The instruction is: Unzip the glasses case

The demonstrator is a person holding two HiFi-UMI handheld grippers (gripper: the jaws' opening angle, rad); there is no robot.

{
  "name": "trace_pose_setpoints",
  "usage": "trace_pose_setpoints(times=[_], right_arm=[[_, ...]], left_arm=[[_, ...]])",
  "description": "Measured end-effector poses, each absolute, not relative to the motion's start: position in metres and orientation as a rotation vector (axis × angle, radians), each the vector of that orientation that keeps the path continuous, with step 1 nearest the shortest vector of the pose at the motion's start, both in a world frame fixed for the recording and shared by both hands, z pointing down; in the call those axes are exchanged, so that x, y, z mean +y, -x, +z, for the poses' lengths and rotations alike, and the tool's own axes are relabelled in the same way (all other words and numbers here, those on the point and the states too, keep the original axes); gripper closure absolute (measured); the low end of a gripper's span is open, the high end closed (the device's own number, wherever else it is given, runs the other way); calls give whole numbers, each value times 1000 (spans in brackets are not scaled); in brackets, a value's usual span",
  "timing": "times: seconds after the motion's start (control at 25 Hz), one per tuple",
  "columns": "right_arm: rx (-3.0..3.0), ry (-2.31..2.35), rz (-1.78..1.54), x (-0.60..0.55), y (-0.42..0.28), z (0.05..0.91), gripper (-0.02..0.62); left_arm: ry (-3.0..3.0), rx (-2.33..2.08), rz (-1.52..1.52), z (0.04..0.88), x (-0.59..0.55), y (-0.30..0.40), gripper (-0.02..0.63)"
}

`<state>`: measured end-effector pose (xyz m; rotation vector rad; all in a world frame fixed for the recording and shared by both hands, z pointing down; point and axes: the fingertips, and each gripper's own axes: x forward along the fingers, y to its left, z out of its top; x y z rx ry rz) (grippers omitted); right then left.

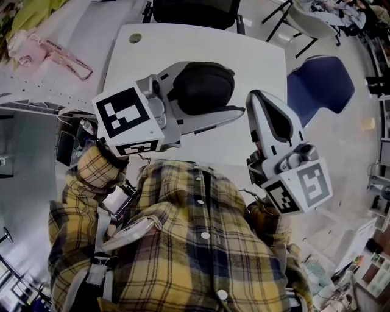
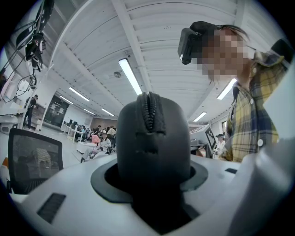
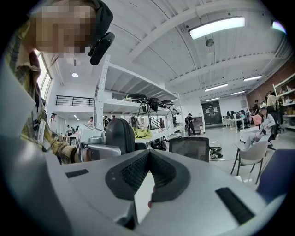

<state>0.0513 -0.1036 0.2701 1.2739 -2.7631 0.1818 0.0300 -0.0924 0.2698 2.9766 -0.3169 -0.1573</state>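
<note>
Your left gripper (image 2: 152, 177) is clamped on the black glasses case (image 2: 153, 138). The case stands up between the 2 jaws, and its zipper (image 2: 150, 113) runs over the top edge, closed as far as it shows. Your right gripper (image 3: 148, 156) holds nothing, its 2 pads pressed together at the tips. It sits just beside the left one, apart from the case, and both are held out from your chest over the white table (image 1: 244, 61).

White tabletop shows beyond and to both sides of the grippers, with 1 round cable hole (image 1: 134, 38) near the far-left corner. A black office chair (image 1: 195, 11) stands at the far edge and a blue chair (image 1: 320, 85) off the right side. On the left, pink items (image 1: 58, 55) lie on a grey surface. Around you is a large open office with strip lights (image 2: 130, 76) on a white ceiling, and people sit well away.
</note>
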Motion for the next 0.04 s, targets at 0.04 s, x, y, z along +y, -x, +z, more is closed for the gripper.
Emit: trace_pose_setpoints(times=[0.04], right_arm=[[-2763,-1274,180,-104,-51,270,597]], left_arm=[[-2978,-315,-157,270,-93,-30,364]])
